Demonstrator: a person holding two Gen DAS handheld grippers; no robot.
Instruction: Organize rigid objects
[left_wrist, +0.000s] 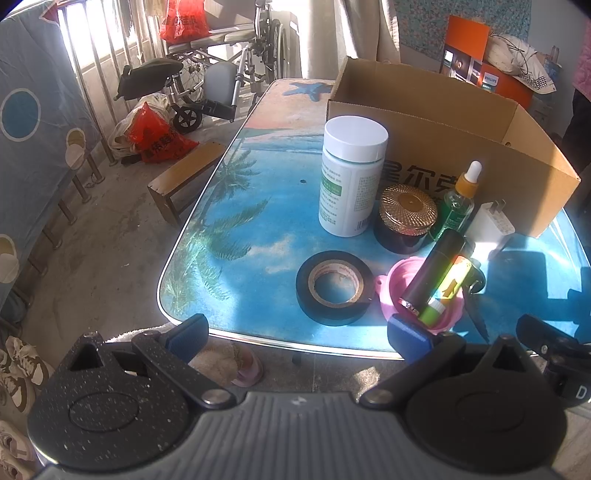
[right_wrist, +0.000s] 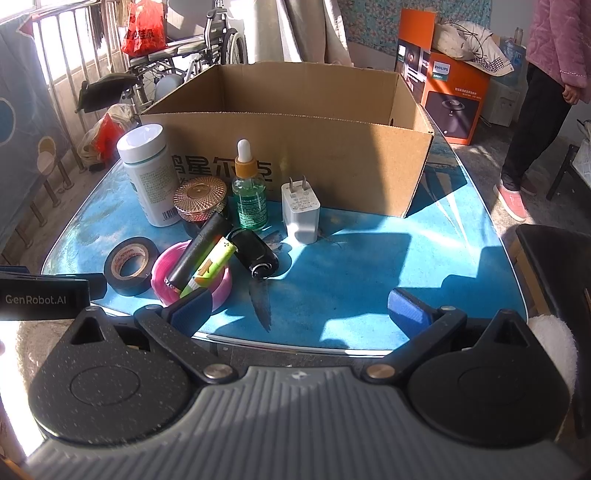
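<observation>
Both the left gripper (left_wrist: 297, 338) and right gripper (right_wrist: 297, 308) hover with fingers spread wide at the table's (right_wrist: 369, 258) near edge, holding nothing. "GenRobot.AI" reads at nine o'clock in the right view. The black tube (right_wrist: 197, 253) lies across the pink bowl (right_wrist: 221, 284), its long axis toward one o'clock. "PHILIPS" marks the orange box (right_wrist: 454, 99). Bare tabletop lies at three o'clock.

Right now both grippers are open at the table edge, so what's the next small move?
Probably ease the left gripper forward over the black tape roll. It lies flat, apart from the clutter, nearest those open fingers. The cardboard box behind stands open, and the right gripper has nothing between its fingers.
</observation>
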